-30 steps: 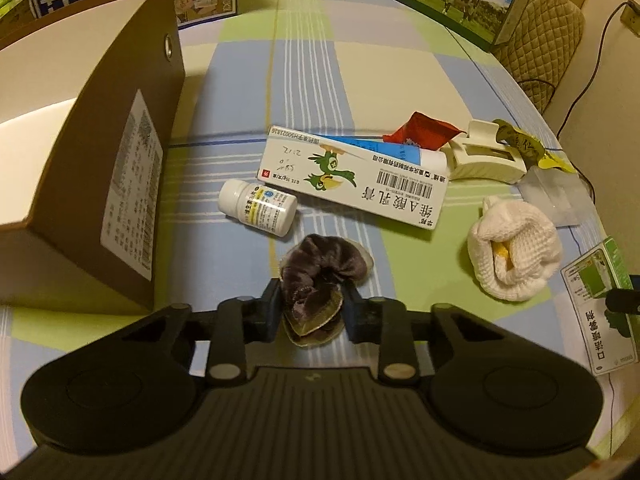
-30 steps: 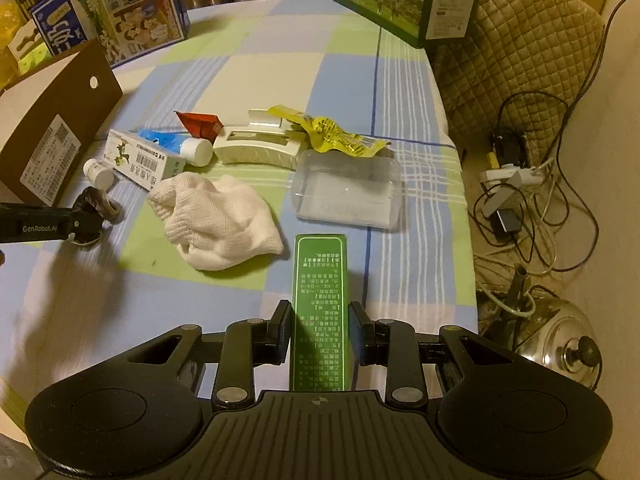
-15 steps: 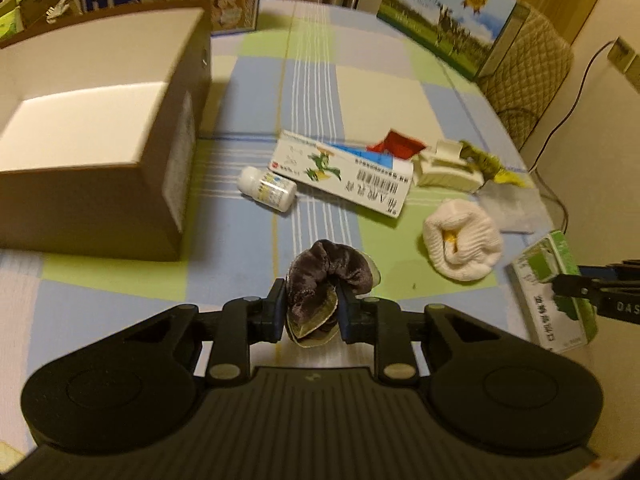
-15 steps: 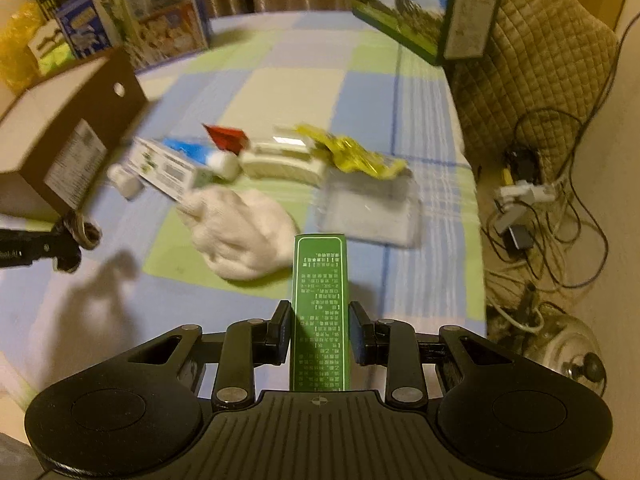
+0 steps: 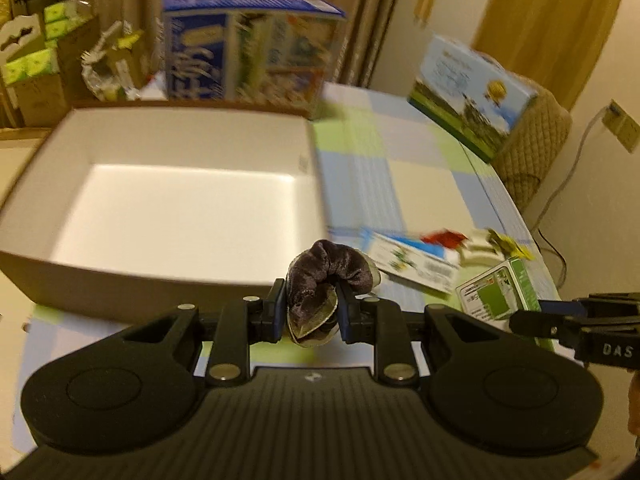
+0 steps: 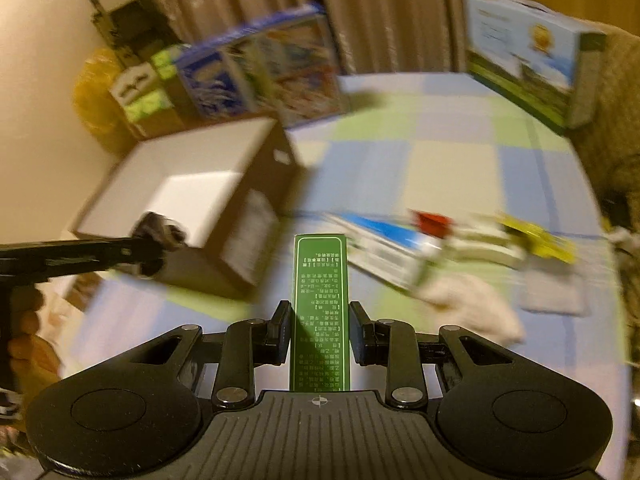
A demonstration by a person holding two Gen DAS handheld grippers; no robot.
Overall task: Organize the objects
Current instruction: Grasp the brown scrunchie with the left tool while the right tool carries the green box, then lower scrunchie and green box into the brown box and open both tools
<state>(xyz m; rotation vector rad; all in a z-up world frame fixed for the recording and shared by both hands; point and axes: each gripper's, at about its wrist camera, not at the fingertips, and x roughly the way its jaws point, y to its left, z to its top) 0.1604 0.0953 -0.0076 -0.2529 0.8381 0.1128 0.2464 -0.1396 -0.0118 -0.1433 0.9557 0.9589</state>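
Brown cardboard box (image 5: 168, 200), white inside, empty

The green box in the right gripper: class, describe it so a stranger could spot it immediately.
Start at the checked tablecloth with its open cardboard box. Nearer the camera, the right gripper clamps a slim green box, the only solid green item with pale printed text.

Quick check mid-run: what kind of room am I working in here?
Most likely a lived-in home room: a checked blue-and-green tablecloth on the table, beige curtains behind, a quilted tan chair back, and printed milk cartons stacked about.
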